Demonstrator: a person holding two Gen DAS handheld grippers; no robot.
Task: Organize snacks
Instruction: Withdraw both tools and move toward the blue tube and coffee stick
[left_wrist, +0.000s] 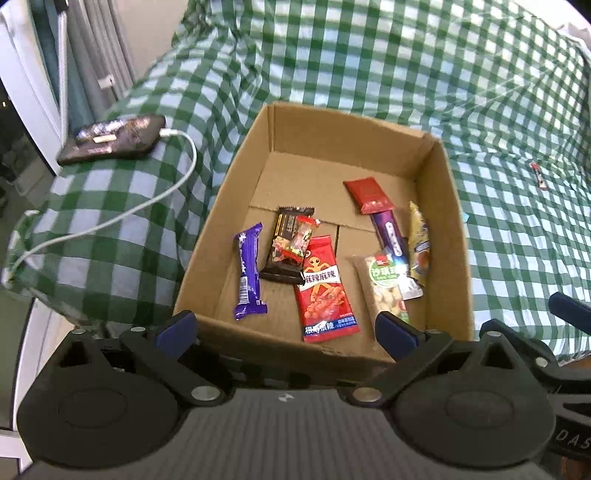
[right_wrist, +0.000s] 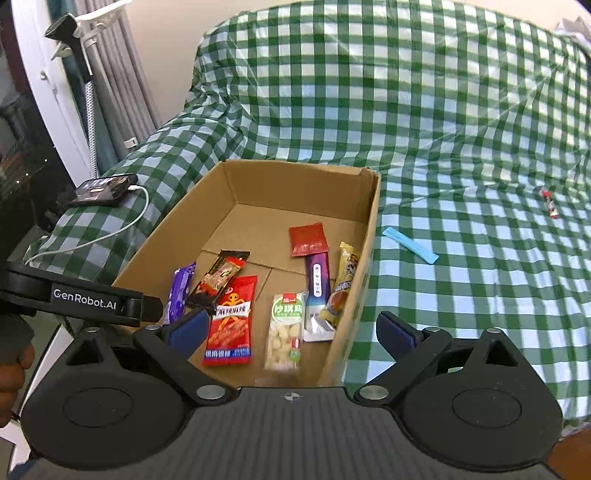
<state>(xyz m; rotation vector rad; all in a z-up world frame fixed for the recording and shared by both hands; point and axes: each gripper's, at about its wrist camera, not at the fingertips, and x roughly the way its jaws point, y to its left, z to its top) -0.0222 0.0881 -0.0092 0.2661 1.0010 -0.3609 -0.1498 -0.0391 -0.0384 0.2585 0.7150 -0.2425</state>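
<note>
An open cardboard box (left_wrist: 456, 236) (right_wrist: 364, 284) sits on the green-checked cover. Inside lie several snacks: a purple bar (left_wrist: 249, 271) (right_wrist: 181, 291), a dark packet (left_wrist: 290, 245) (right_wrist: 218, 280), a red spicy packet (left_wrist: 325, 291) (right_wrist: 231, 321), a green-labelled nut pack (left_wrist: 384, 286) (right_wrist: 286, 330), a purple-white stick (left_wrist: 391, 240) (right_wrist: 317, 295), a gold packet (left_wrist: 419, 243) (right_wrist: 341, 284) and a red sachet (left_wrist: 367, 194) (right_wrist: 308, 240). A blue stick (right_wrist: 410, 244) and a small red-white candy (left_wrist: 538, 175) (right_wrist: 549, 205) lie on the cover to the right. My left gripper (left_wrist: 284, 328) and right gripper (right_wrist: 291, 330) hover open and empty over the box's near edge.
A dark phone (left_wrist: 110, 136) (right_wrist: 103, 188) with a white cable (left_wrist: 159, 192) lies on the cover's left arm. Curtains and a white frame (left_wrist: 26, 74) stand at far left. The left gripper's body (right_wrist: 85, 299) shows in the right wrist view.
</note>
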